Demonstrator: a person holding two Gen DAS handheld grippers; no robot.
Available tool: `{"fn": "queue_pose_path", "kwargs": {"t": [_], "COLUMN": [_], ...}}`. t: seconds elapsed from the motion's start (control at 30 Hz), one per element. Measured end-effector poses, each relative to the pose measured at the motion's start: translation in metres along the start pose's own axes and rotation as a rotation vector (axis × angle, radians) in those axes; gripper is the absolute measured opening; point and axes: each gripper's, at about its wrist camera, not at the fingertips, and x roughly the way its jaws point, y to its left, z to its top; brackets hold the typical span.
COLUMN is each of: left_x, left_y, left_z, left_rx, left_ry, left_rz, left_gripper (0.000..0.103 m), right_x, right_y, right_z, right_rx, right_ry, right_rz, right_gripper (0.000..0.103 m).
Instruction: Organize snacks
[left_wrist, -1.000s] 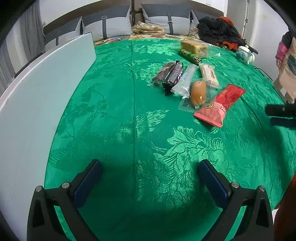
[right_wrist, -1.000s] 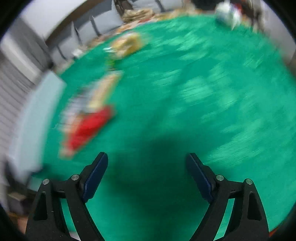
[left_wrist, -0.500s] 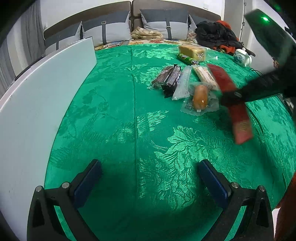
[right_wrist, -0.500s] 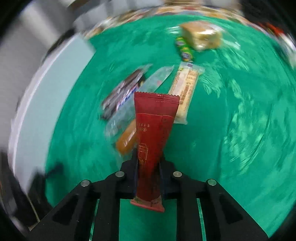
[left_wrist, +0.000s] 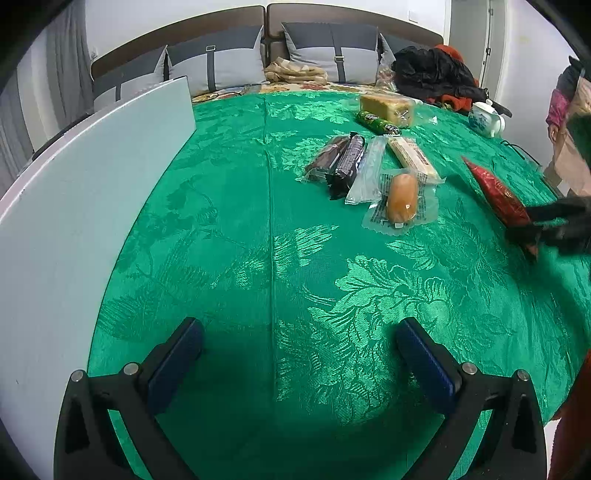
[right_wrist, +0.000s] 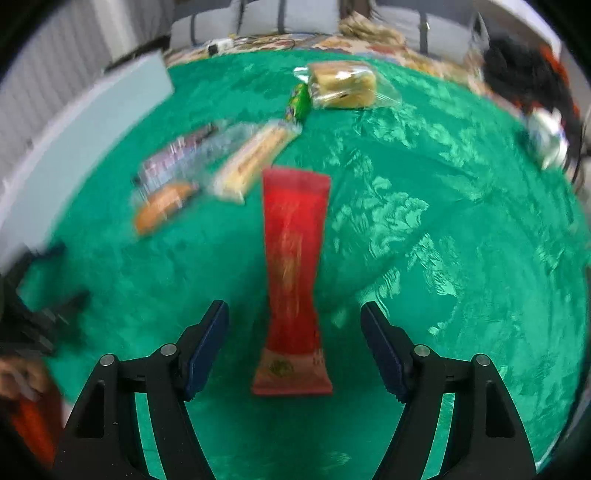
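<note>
- The right tongs have just been opening and now stand wide; the red packet lies between the pads, touched by neither. I judge it has just been let go here, apart from the other snacks, to start its own spot.
- The red packet is long, flat and glossy, with a crimped paler end nearest the tongs. It rests on the green tabletop, a little to the right of the cluster.
- The cluster lies side by side: two dark wrapped bars, a clear sleeve, a cream bar and a round bun in a clear packet. Farther back sit a green tube and a wrapped loaf.
- The left tongs hang wide over bare cloth, holding nothing, likely waiting.
- The cloth is shiny, with a woven leaf pattern.
</note>
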Motion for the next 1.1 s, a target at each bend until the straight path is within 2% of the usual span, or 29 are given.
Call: {"fn": "queue_pose_path", "kwargs": {"t": [0.03,0.07,0.1,0.23,1.1], "left_x": [0.0,0.0,0.0,-0.001,-0.001], "left_y": [0.0,0.0,0.0,0.0,0.0], "left_z": [-0.001,-0.001,-0.001,-0.001,-0.001], "left_rx": [0.0,0.0,-0.001,-0.001,-0.002], "left_ry": [-0.002,-0.002,-0.004,-0.005,-0.003], "left_rz": [0.001,0.001,0.001,0.001,0.004], "left_gripper": [0.103,0.103,0.103,0.103,0.103], "right_x": [0.006,0.006,0.007,0.007,0.006], "right_y": [0.003,0.002,-0.001,-0.009,-0.008], "right_z": [-0.002,-0.005,-0.008,-0.014,-0.016], "right_rx": [-0.015,-0.011,-0.001,0.016,0.025], "right_ry": [0.004,-0.048,-0.062,-0.149,-0.153], "right_rz": [-0.021,-0.024,-0.024,-0.018,-0.015], "right_gripper": [0.082,0.084,0.088,0.094,0.094]}}
